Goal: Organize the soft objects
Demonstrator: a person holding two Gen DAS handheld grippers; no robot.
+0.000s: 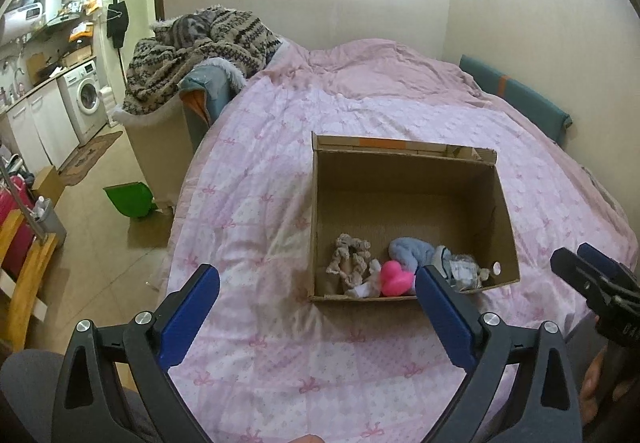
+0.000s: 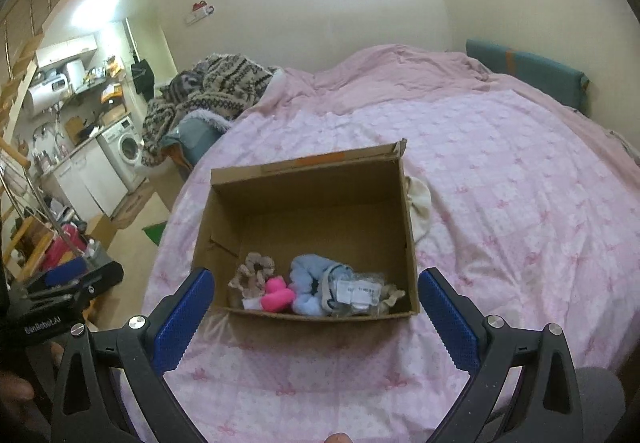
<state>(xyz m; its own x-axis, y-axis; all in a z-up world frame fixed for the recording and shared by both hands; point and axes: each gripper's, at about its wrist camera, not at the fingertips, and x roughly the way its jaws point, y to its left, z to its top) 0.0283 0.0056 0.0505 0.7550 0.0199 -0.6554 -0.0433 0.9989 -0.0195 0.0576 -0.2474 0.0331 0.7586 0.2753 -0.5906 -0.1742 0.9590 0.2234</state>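
- Cardboard box (image 2: 304, 203): open-topped, standing on the pink bedspread (image 2: 500, 203) near its front edge; holds every soft thing listed below, all gathered along its near wall.
- Beige frilly scrunchie (image 2: 252, 269): in the box at the left; touching the pink piece.
- Pink heart-shaped toy (image 2: 276, 297): in the box, between the scrunchie and the blue item.
- Pale blue soft bundle (image 2: 310, 283): in the box, middle; partly under a clear packet.
- Clear plastic packet with a white label (image 2: 358, 293): in the box at the right; contents too small to tell.
- Cream cloth (image 2: 420, 207): lying on the bedspread just beside the box's right wall; outside it; by my judgement the one piece left to put away.
- Left gripper (image 1: 318, 281): jaws spread wide; nothing between them; hanging in front of the box.
- Right gripper (image 2: 316, 291): jaws likewise wide apart; nothing held; in front of the box.
- Progress: most of the sorting looks done; the rest of the bedspread in view carries no other loose small items.
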